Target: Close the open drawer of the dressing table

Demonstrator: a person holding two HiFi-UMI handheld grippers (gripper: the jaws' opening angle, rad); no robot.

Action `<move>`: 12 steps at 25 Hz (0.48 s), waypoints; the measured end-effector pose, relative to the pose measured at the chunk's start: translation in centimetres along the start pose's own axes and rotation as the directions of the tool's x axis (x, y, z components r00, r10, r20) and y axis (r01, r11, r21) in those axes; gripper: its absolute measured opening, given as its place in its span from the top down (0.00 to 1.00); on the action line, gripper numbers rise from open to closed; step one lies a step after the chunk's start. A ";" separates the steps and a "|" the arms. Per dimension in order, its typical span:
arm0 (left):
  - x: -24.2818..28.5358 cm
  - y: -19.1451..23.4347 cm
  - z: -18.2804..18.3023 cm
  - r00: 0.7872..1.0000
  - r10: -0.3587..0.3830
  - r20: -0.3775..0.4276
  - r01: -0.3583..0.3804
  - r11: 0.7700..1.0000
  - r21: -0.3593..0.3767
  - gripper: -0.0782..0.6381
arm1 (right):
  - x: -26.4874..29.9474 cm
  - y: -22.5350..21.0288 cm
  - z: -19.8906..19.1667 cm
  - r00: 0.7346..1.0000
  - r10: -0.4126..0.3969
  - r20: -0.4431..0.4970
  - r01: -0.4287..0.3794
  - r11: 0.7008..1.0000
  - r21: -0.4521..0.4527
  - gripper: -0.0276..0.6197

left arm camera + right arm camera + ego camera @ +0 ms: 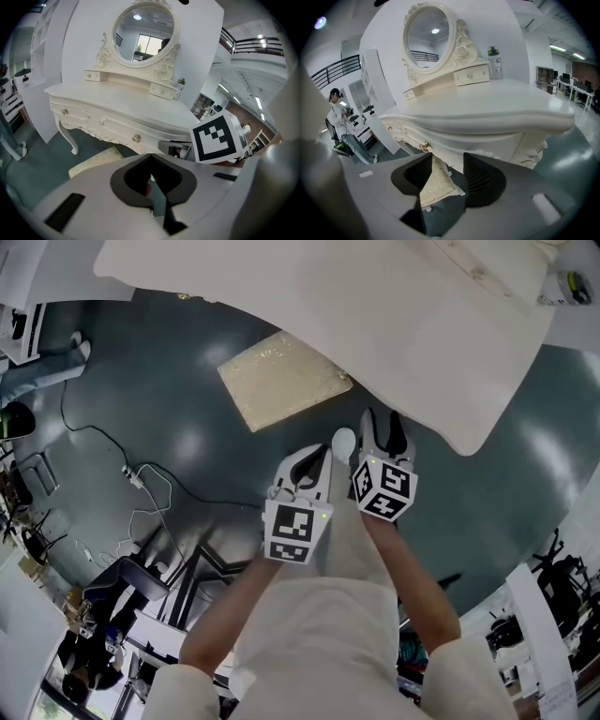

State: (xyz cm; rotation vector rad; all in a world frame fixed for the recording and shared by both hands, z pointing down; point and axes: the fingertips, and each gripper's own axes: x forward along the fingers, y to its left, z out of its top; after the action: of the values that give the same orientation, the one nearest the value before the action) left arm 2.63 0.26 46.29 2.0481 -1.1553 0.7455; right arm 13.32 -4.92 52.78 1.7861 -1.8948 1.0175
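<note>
The left gripper's (151,159) fingers are together and the right gripper's (446,161) apart, both empty, near the desk (117,101). The drawer (101,123) in the desk's near face looks flush, so closing seems done.

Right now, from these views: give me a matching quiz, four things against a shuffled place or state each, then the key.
Things:
1. bottle
2. stool cushion
3. cable
4. right gripper

Place or state:
A. jaws apart, gripping nothing
B. white, loose on the dark floor
C. upright on top of the dressing table
D. cream, below the table's front edge

Pairs: 1-C, 2-D, 3-B, 4-A.
</note>
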 end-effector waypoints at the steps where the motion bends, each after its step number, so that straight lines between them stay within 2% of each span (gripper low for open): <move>1: -0.1 0.0 0.0 1.000 -0.002 0.002 0.002 1.000 0.002 0.88 | 0.0 0.1 -0.1 1.000 0.001 -0.003 -0.001 1.000 -0.001 0.65; 12: -2.5 0.0 -0.3 0.999 -0.020 0.036 0.019 0.999 0.028 0.88 | -1.9 0.8 0.5 1.000 -0.015 0.018 0.014 1.000 0.019 0.65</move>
State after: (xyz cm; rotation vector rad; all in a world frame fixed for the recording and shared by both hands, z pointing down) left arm 1.45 1.80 44.62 2.1009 -1.1487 0.7216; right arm 12.97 -3.96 50.92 1.8232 -1.8866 1.0205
